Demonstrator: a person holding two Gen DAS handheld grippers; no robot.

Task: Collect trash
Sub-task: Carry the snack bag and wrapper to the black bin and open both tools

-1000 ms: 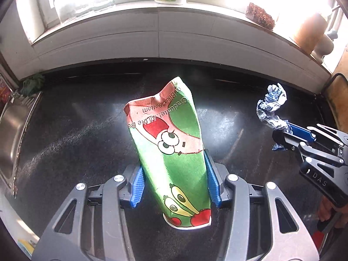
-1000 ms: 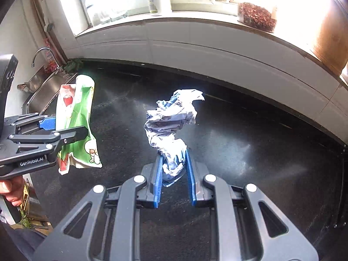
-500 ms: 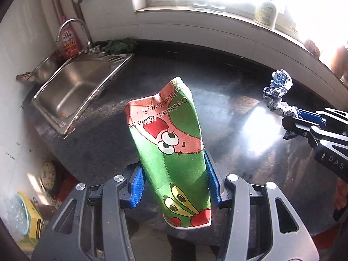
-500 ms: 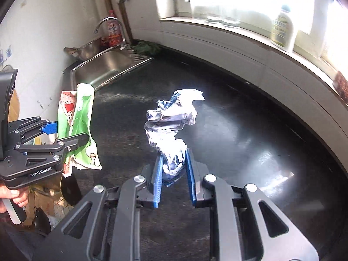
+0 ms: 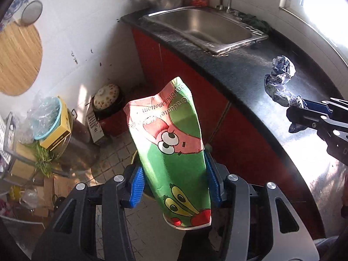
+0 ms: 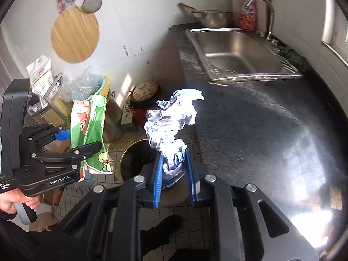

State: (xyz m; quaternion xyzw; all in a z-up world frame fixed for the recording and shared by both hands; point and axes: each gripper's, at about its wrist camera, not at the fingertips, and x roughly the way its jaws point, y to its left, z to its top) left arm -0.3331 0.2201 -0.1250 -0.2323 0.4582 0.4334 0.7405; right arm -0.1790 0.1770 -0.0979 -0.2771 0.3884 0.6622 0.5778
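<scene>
My left gripper (image 5: 175,184) is shut on a crushed green and pink cartoon paper cup (image 5: 171,150), held upright off the counter's edge above the tiled floor. The cup also shows in the right wrist view (image 6: 90,128), with the left gripper (image 6: 65,140) around it. My right gripper (image 6: 174,171) is shut on a crumpled white and blue paper wad (image 6: 171,126), held at the counter's edge. The wad also shows in the left wrist view (image 5: 280,80). A dark round bin (image 6: 139,161) with a yellowish rim stands on the floor below both grippers.
The black counter (image 6: 261,130) curves to the right, with a steel sink (image 6: 237,52) and tap at its far end. Red cabinet fronts (image 5: 174,65) run below. On the floor stand a lidded pot (image 5: 106,95), a yellow box (image 5: 58,128) with a plastic-lined basin, and cardboard.
Both grippers swung left, away from the window and counter, out over the floor beside the cabinets. The cup and the paper wad stayed gripped.
</scene>
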